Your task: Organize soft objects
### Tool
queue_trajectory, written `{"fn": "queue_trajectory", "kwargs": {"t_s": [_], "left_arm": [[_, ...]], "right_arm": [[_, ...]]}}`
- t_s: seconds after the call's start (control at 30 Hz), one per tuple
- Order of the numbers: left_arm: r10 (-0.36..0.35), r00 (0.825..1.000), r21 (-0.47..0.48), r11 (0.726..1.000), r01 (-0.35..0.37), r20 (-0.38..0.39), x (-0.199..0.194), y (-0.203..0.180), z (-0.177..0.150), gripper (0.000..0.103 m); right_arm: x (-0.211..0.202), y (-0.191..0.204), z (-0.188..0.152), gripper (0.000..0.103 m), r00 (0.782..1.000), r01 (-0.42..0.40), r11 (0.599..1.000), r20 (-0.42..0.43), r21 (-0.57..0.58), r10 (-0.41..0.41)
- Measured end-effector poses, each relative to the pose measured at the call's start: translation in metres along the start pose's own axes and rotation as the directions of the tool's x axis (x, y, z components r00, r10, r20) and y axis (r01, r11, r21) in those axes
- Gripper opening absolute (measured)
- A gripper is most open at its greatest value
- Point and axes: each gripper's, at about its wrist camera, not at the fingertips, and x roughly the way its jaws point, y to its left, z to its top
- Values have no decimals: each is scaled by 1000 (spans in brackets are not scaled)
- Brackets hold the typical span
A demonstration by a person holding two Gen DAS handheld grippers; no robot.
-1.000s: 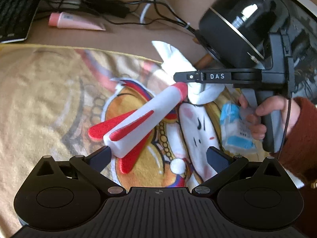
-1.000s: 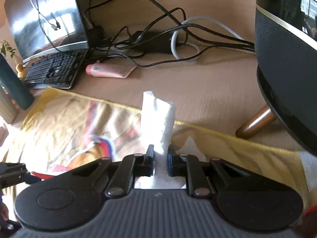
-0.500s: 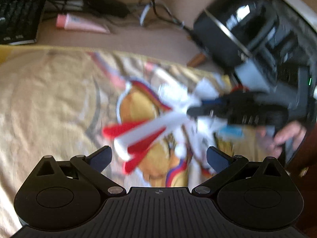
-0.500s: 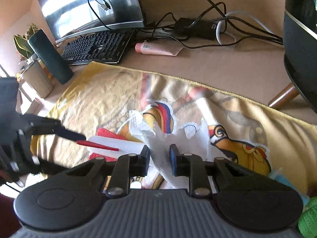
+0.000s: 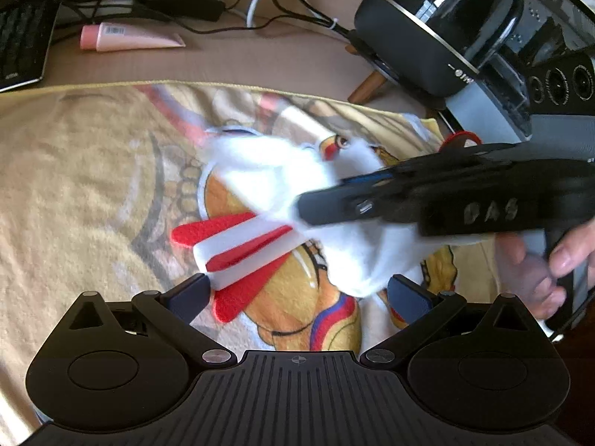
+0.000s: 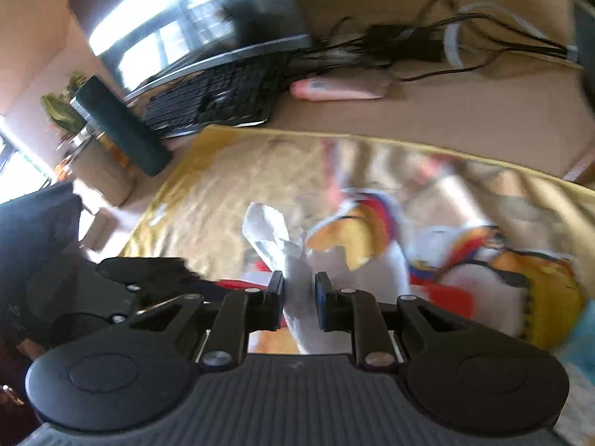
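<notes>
A white and red foam rocket (image 5: 241, 245) lies on the yellow cartoon towel (image 5: 74, 171). My left gripper (image 5: 297, 293) is open just in front of it, its left finger close to the rocket's tail. A crumpled white tissue (image 5: 275, 171) hangs over the rocket's nose, held by my right gripper (image 5: 308, 210), which reaches in from the right. In the right wrist view the right gripper (image 6: 299, 290) is shut on the white tissue (image 6: 275, 238), with a strip of the red rocket (image 6: 238, 281) showing just behind its fingers.
A black round appliance on wooden legs (image 5: 438, 26) stands at the back right. A pink tube (image 5: 130, 39), cables (image 5: 208, 3), a keyboard (image 6: 215, 100) and a monitor (image 6: 193, 26) sit behind the towel. A dark bottle (image 6: 122, 126) and a plant pot (image 6: 100, 174) stand at the towel's left.
My right gripper has carried the tissue left and down over the rocket's nose. The left gripper has stayed open, now a bit nearer to the rocket's tail.
</notes>
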Motion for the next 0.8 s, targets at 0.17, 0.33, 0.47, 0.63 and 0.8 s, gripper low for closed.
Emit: {"fn": "queue_trajectory", "kwargs": {"t_s": [0.17,0.33,0.47,0.63,0.8], "left_arm": [[16,1000,18,1000,-16,1,2,-2,1,103],[36,999,56,998,-35,-10,-5,-1,-3,103],[29,999,72,997,-27,-30,-10,9,-11,103],[39,999,76,996,-36,-37,-9,6,-7,103],[41,998,81,996,-38,-40,-6,3,-7,103]], "right_arm": [[-24,-37,-2,20,987,162,986,20,43,-163],[-44,-65,-2,20,948,312,948,51,58,-315],[-46,-78,-4,20,923,380,924,49,51,-382],[-45,-67,-12,42,944,322,945,64,54,-325],[-49,-30,-17,77,967,247,967,74,-55,-243]]}}
